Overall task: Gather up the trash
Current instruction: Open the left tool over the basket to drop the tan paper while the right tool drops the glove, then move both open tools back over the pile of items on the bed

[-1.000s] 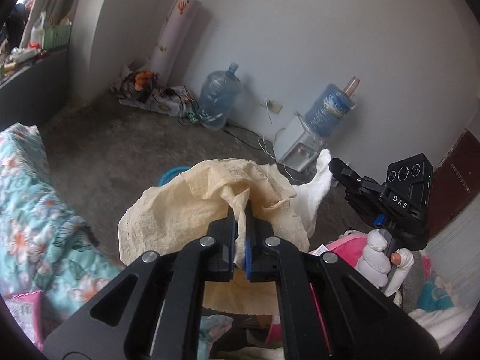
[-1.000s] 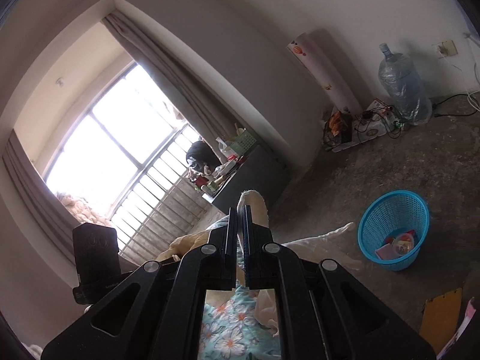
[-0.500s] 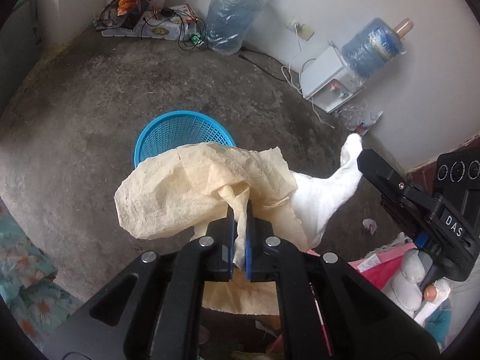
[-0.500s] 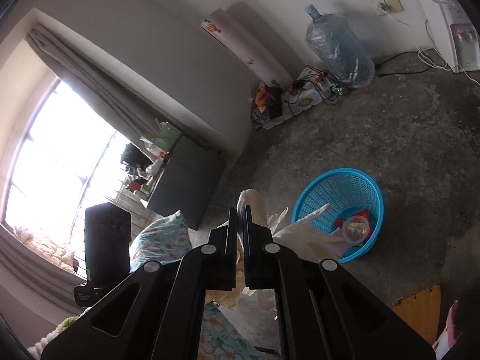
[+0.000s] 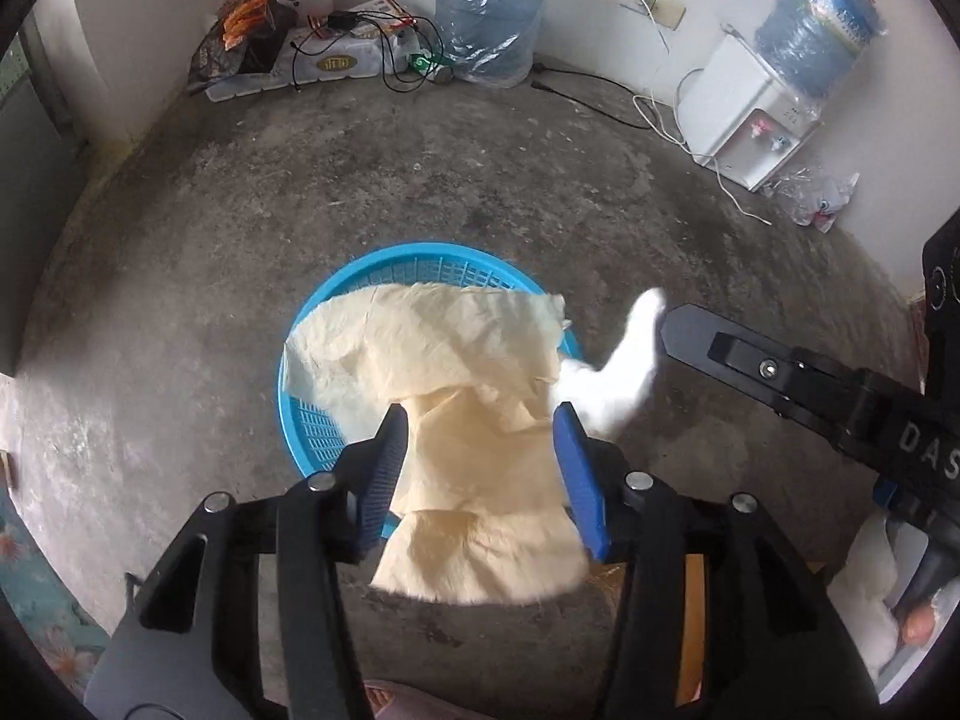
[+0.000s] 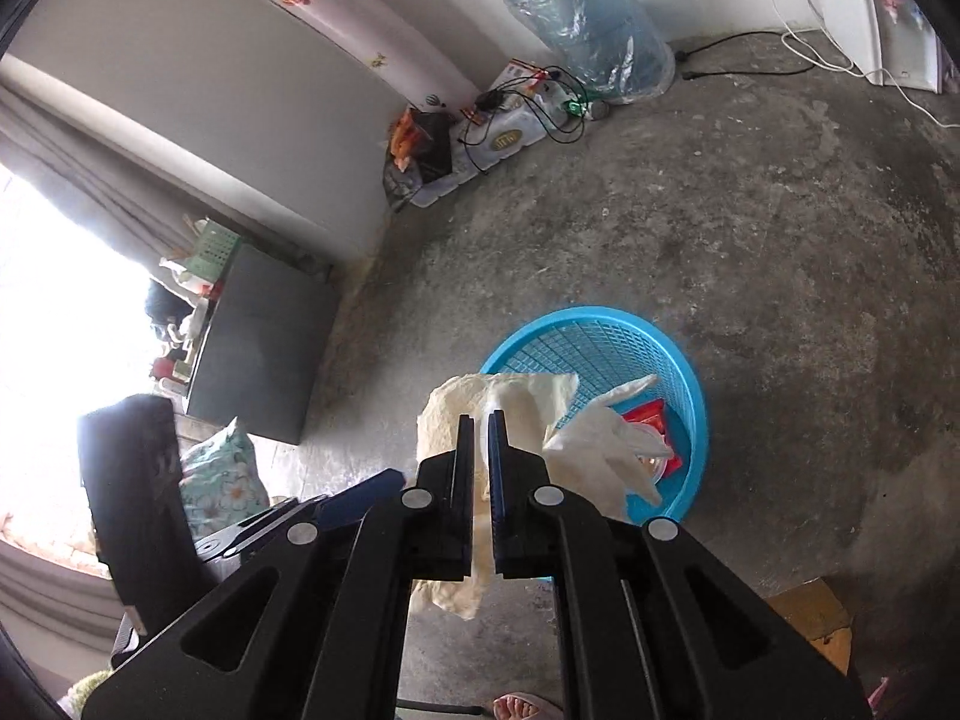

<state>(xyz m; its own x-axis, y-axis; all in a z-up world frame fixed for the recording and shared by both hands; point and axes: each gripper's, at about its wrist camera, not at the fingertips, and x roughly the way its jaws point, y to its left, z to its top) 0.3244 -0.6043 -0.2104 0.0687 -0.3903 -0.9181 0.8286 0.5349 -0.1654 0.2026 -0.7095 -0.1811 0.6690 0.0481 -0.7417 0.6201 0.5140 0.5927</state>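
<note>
My left gripper (image 5: 483, 462) hangs over a blue plastic basket (image 5: 432, 264) on the concrete floor. Its jaws are opening, and a crumpled cream paper sheet (image 5: 456, 372) hangs loose between the blue pads, which stand clear of it and cover most of the basket's mouth. My right gripper (image 6: 480, 450) is shut on a white tissue (image 6: 600, 444) just above the near rim of the basket (image 6: 600, 324). In the left wrist view its tip (image 5: 669, 324) comes in from the right with the white tissue (image 5: 618, 372). A red packet (image 6: 654, 426) lies inside the basket.
Two large water jugs (image 5: 486, 6), a white dispenser (image 5: 744, 114) with trailing cords, and a power strip with cables (image 5: 336, 63) line the far wall. A dark cabinet (image 6: 258, 336) stands on the left, brown cardboard (image 6: 810, 618) on the floor at right, a sandalled foot (image 6: 522, 705) below.
Both grippers came down from the bed toward the blue basket and tilted further downward. The left jaws went from shut on the cream paper to apart, and the paper now hangs loose.
</note>
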